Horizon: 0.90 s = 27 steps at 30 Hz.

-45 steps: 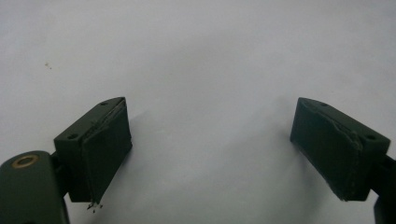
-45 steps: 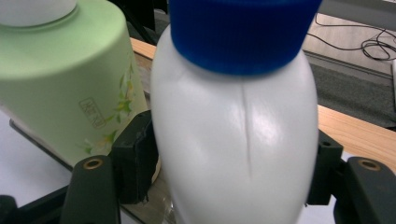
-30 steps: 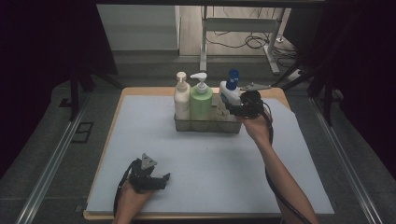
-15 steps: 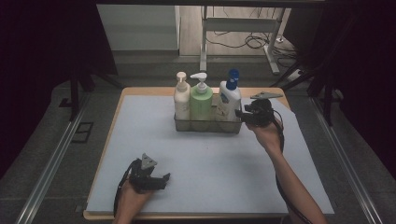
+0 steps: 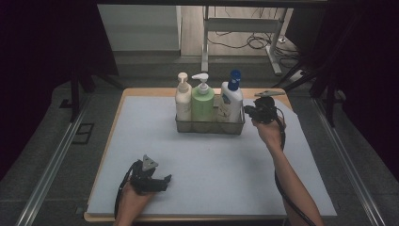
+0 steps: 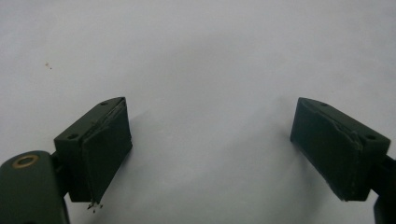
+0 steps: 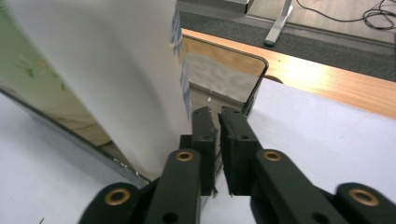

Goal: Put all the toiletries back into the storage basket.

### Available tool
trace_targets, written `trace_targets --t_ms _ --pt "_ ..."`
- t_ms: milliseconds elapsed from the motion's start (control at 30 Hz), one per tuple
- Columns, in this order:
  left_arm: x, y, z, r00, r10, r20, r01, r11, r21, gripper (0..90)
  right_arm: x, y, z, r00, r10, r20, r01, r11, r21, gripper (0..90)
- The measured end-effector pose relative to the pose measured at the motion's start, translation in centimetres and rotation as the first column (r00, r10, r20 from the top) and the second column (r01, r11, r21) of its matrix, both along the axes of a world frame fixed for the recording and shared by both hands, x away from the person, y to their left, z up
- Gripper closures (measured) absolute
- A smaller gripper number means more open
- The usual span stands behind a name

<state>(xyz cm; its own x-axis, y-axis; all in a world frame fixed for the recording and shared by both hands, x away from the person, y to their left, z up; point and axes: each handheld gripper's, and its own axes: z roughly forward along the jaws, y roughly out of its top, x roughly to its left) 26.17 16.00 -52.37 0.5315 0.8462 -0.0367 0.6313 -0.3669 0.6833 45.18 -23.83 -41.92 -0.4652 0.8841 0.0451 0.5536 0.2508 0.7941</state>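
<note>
White bottle (image 5: 232,101) now stands in the basket (image 5: 210,126), just left of the right gripper (image 5: 248,111), which has backed off it and closed its jaws on nothing: placement looks done. Left gripper (image 5: 165,181) idle on the tabletop (image 5: 226,165), jaws wide open

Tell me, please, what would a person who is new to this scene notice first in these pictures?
Most likely the three bottles standing in a row in the metal basket at the far middle of the table: a cream pump bottle, a green pump bottle and a white bottle with a blue cap. The right gripper sits at the basket's right end with nothing between its shut jaws. The left gripper rests open near the front edge.
</note>
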Motion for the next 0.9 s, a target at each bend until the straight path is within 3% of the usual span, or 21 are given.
trace_targets --t_ms 400,700,900 --pt "0.0 0.0 0.0 1.0 -0.001 0.0 0.001 1.0 0.001 12.1 2.2 1.1 -1.7 0.9984 0.009 -0.055 -0.006 0.999 0.05 89.6" --pt "0.0 0.0 0.0 1.0 -0.001 -0.001 0.001 1.0 0.0 12.1 3.1 1.8 -3.4 0.996 -0.011 -0.089 0.013 1.0 0.028 89.7" --pt "0.0 0.0 0.0 1.0 -0.001 -0.001 0.001 1.0 0.0 12.1 3.1 2.2 -3.8 0.9952 -0.006 -0.097 0.009 1.0 0.028 89.7"
